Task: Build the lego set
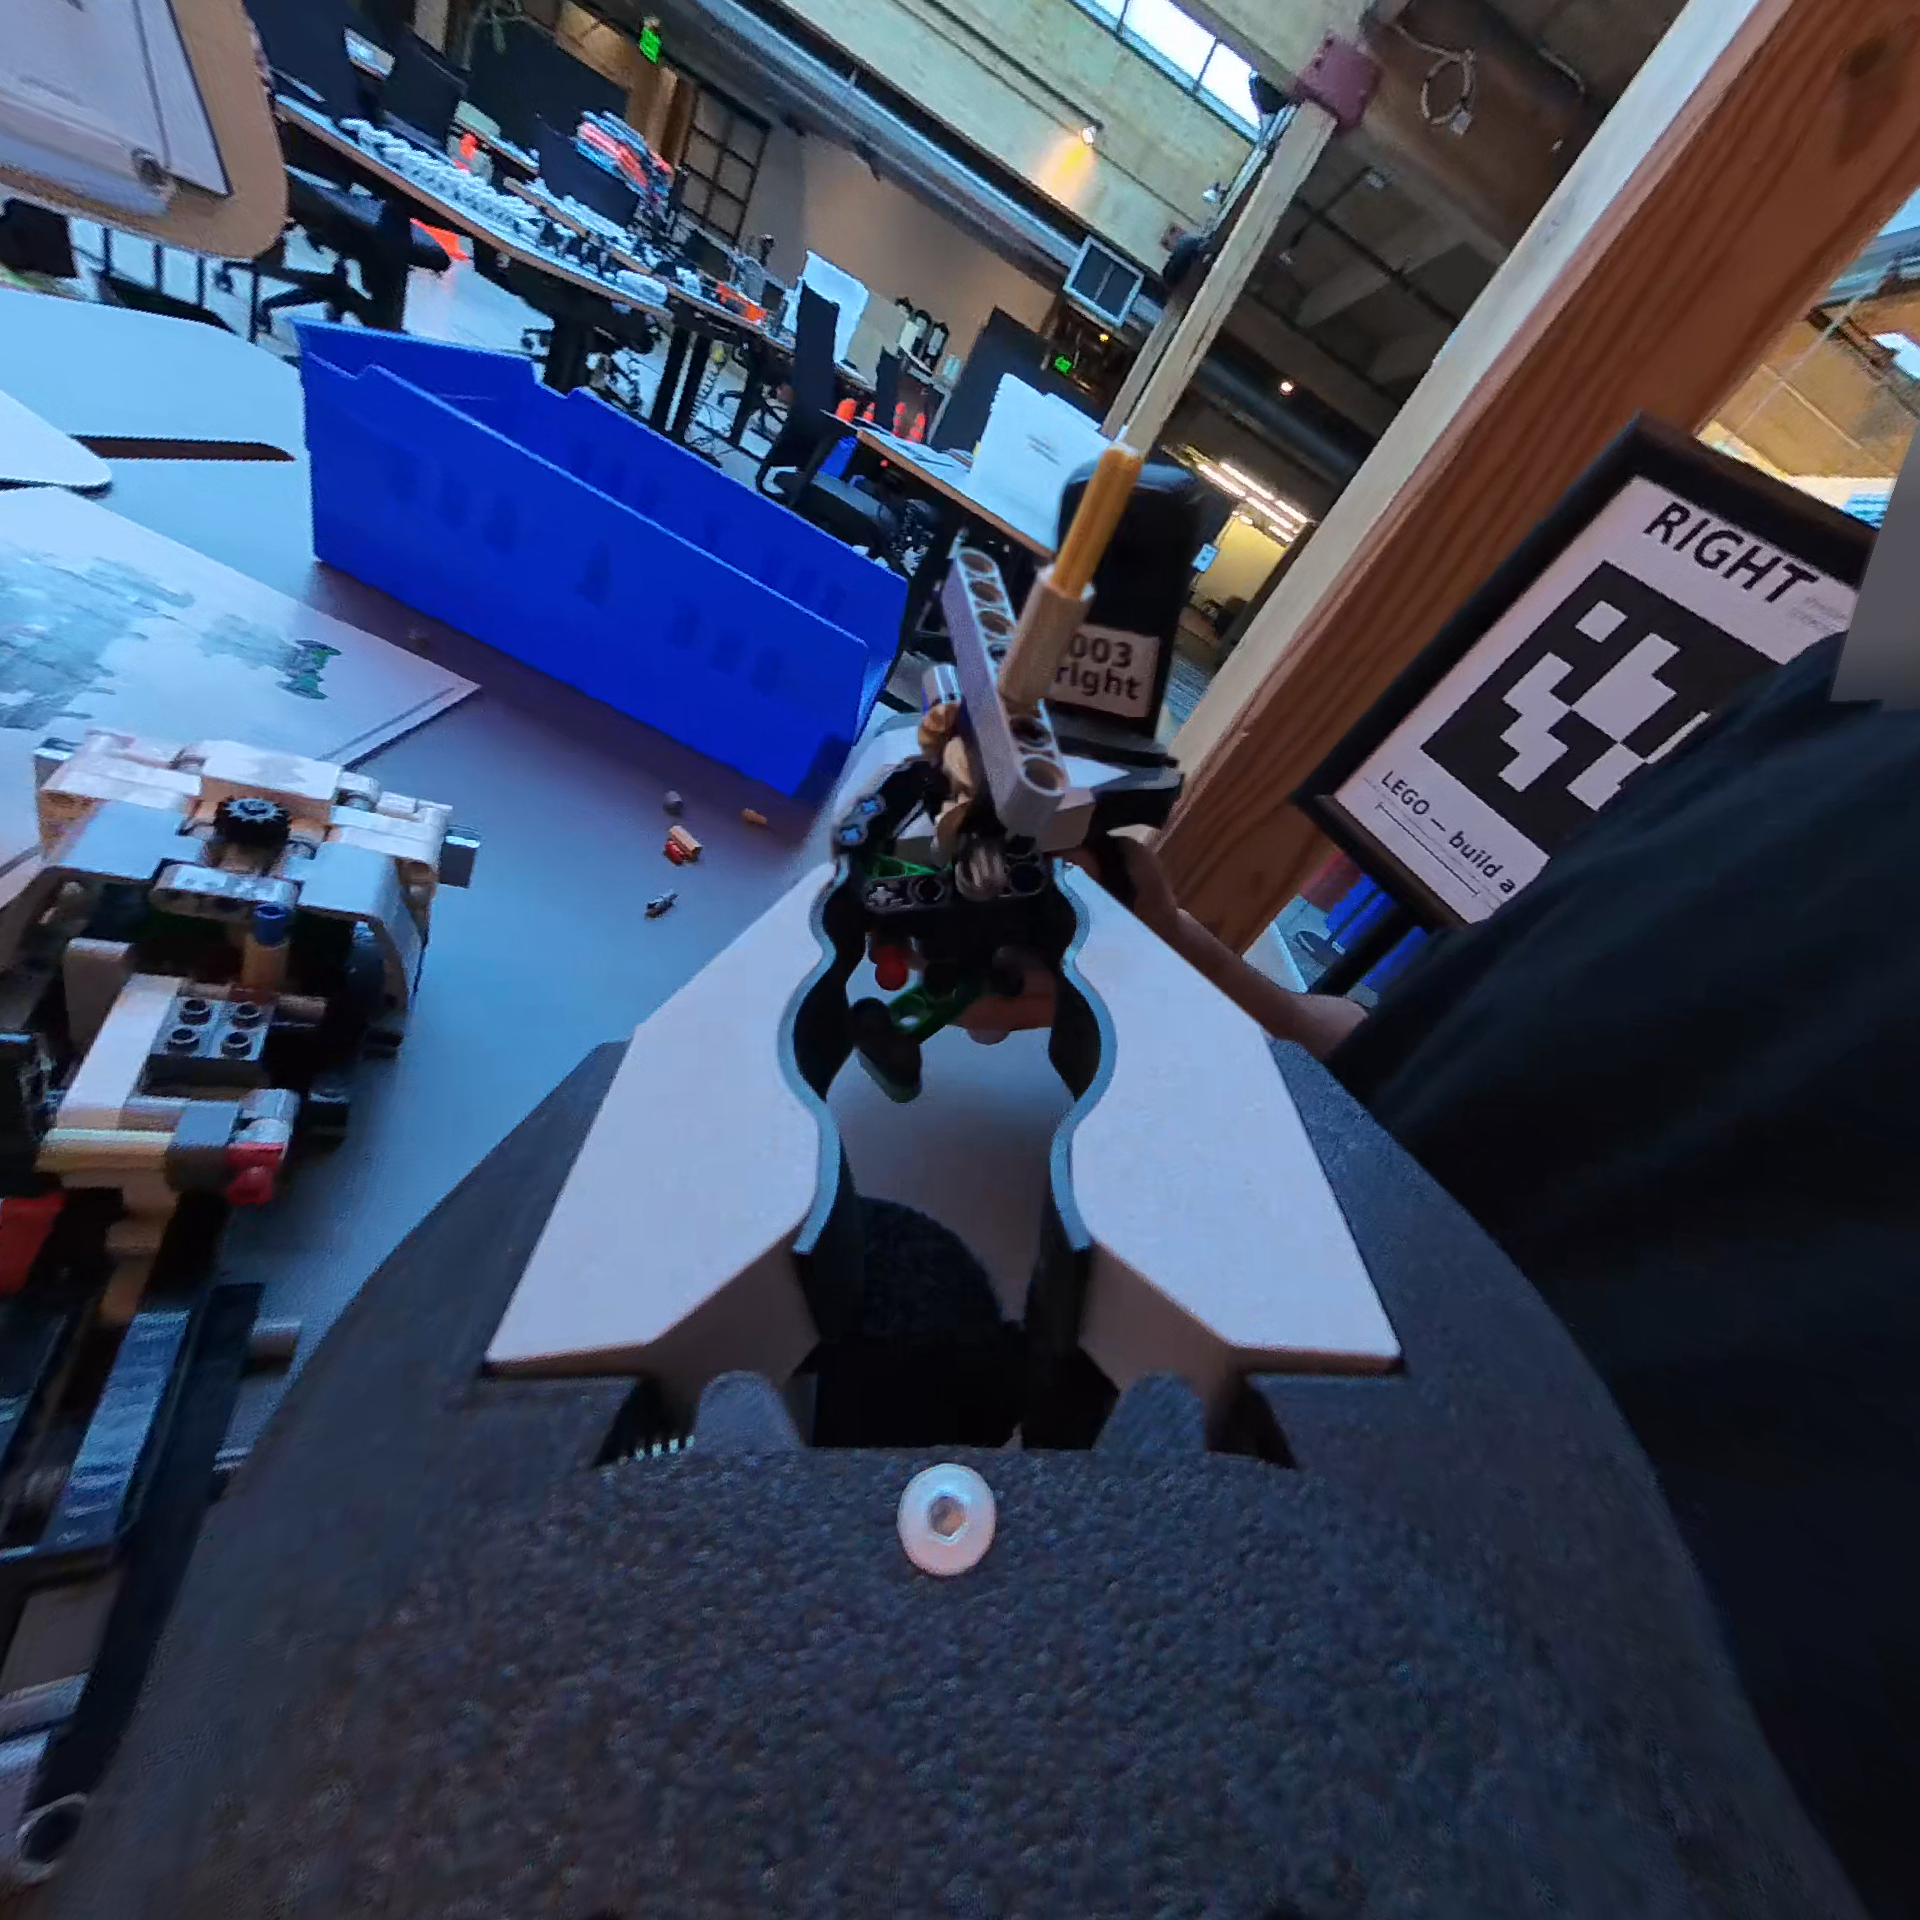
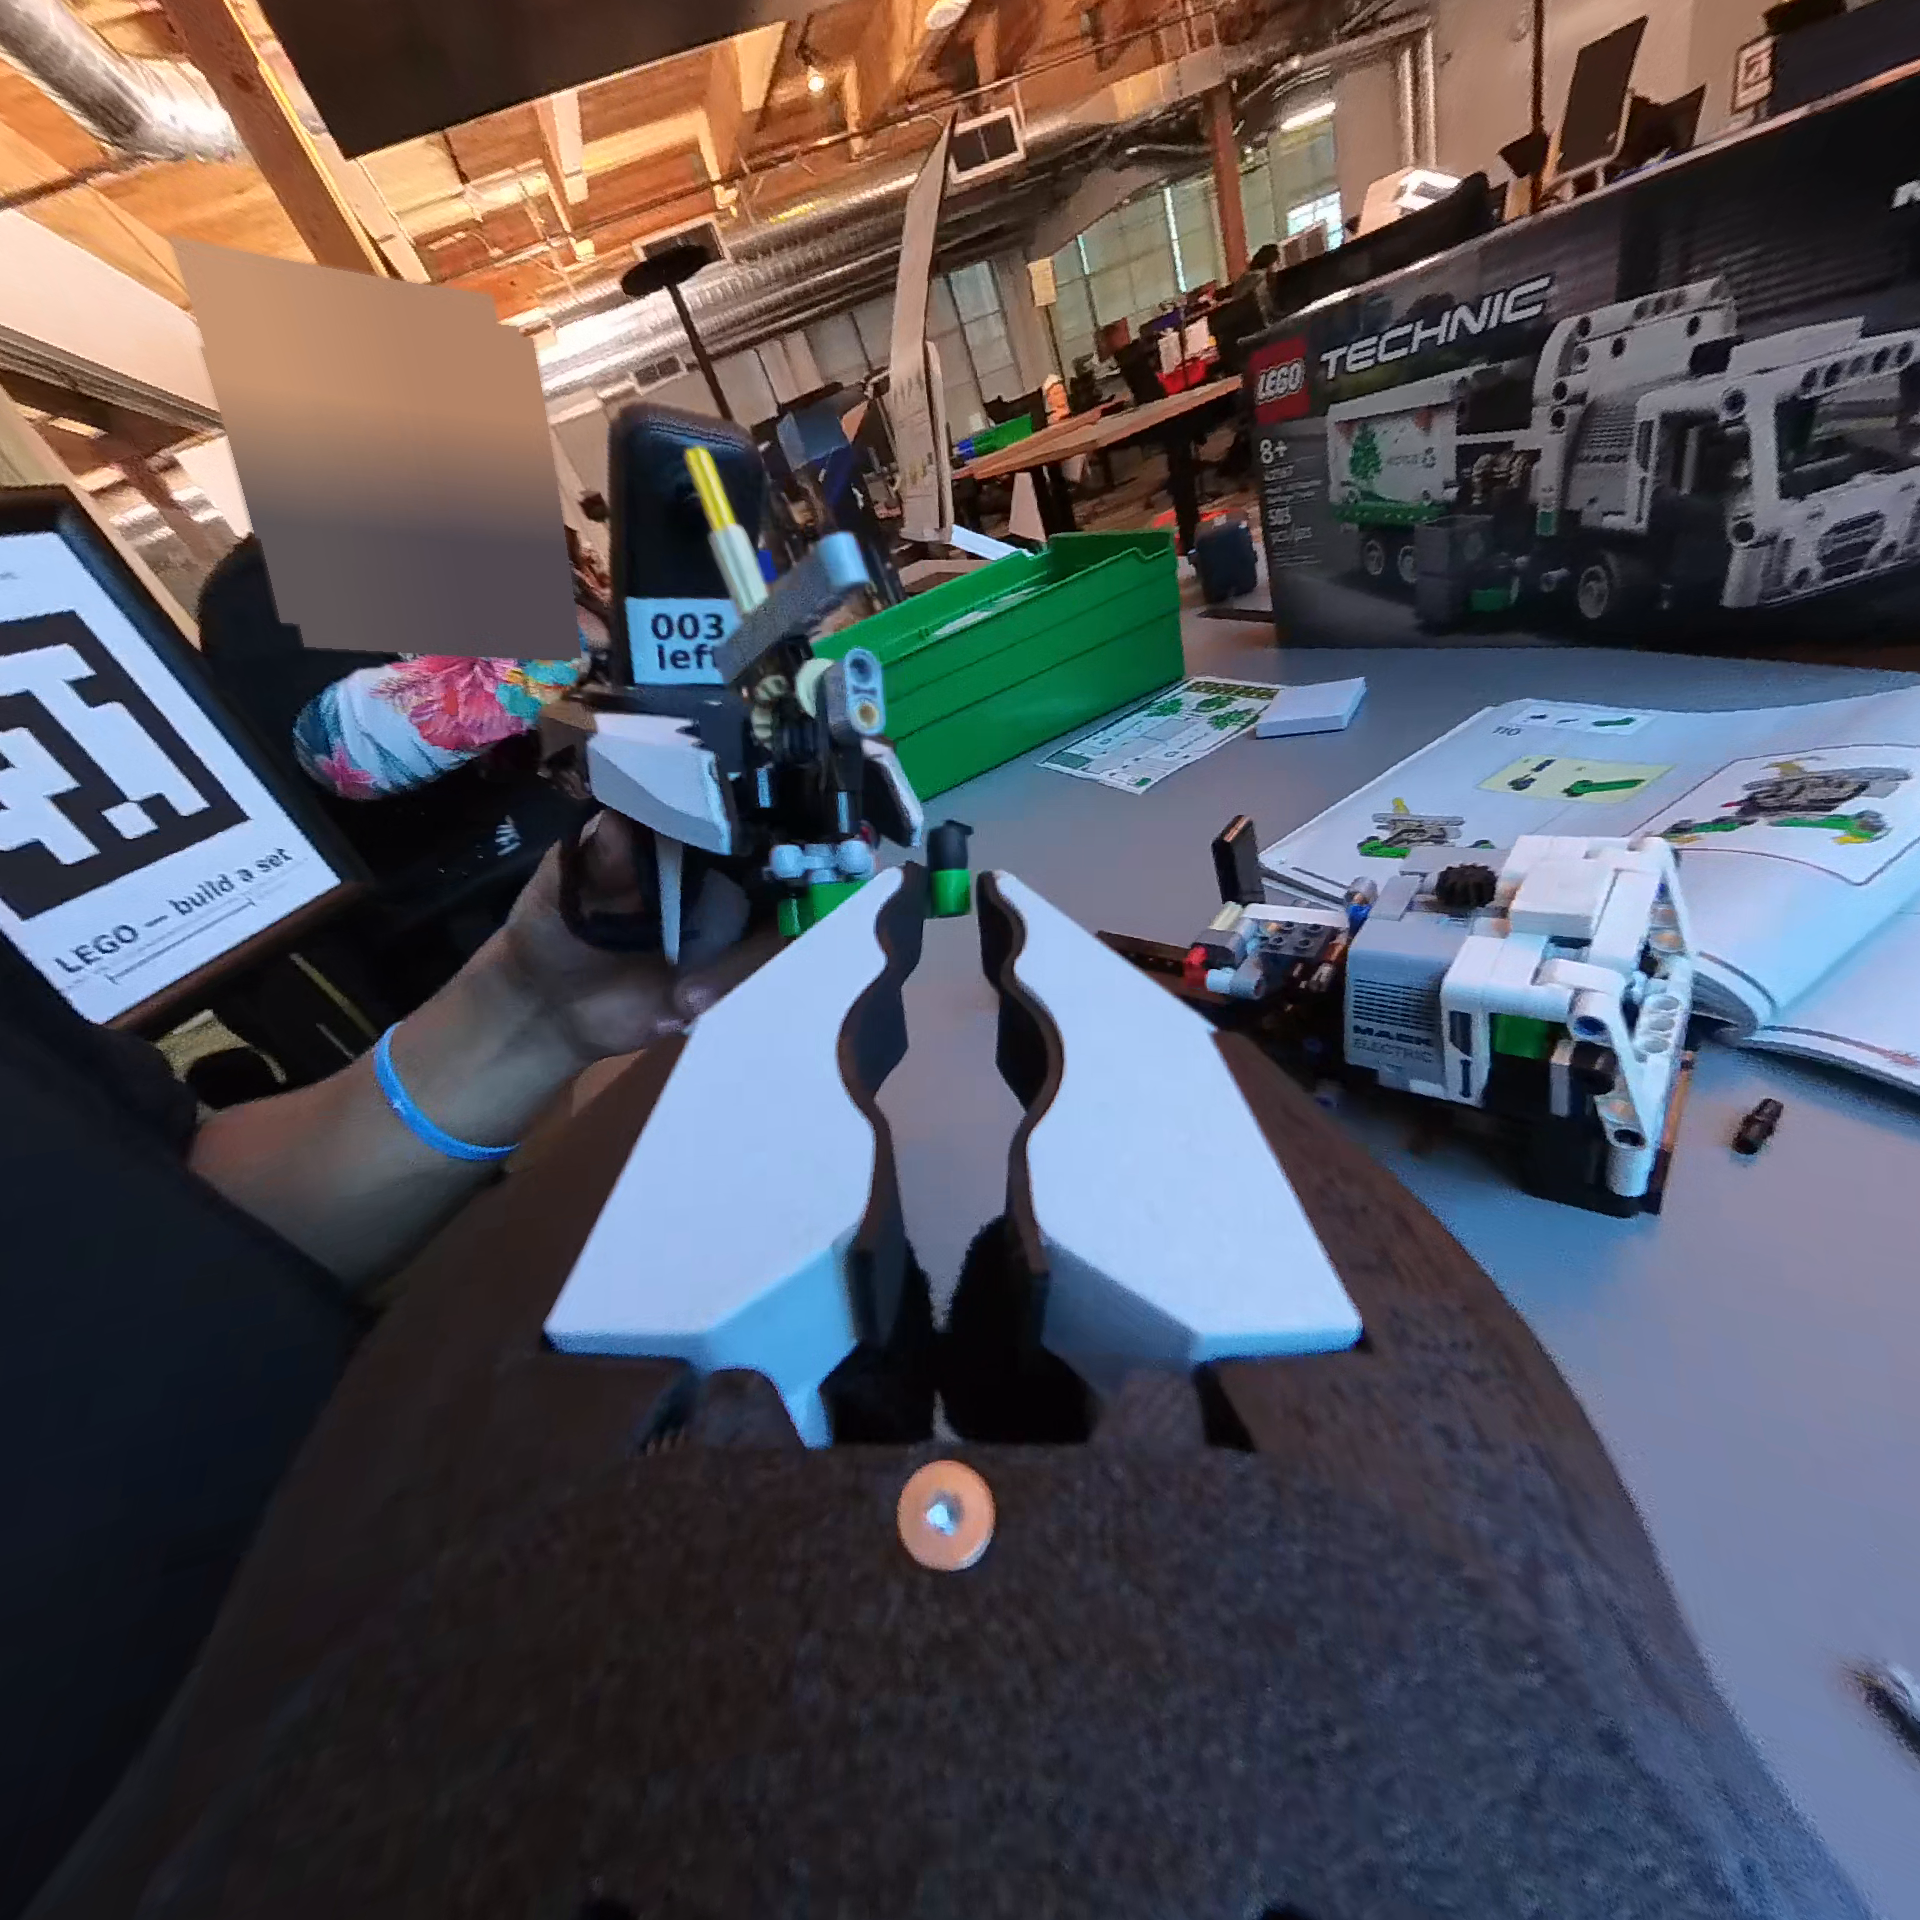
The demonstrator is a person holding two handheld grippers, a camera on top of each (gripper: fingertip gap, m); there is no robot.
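Open-plan workshop office: long desks [image 1: 582, 260] far beyond claw, exposed wooden beams [image 2: 343, 135], ducts [image 2: 790, 239] overhead.

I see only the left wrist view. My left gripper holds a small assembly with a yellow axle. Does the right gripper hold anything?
Observer: Yes. The right gripper is shut on a small green and black piece, close beside the assembly in the left gripper.
Operator: Is there another parts bin besides the blue one?
Observer: Yes, a green bin sits on the table behind the assembly.
Operator: And where is the box of the set?
Observer: The box stands upright at the far side of the table, behind the open booklet.
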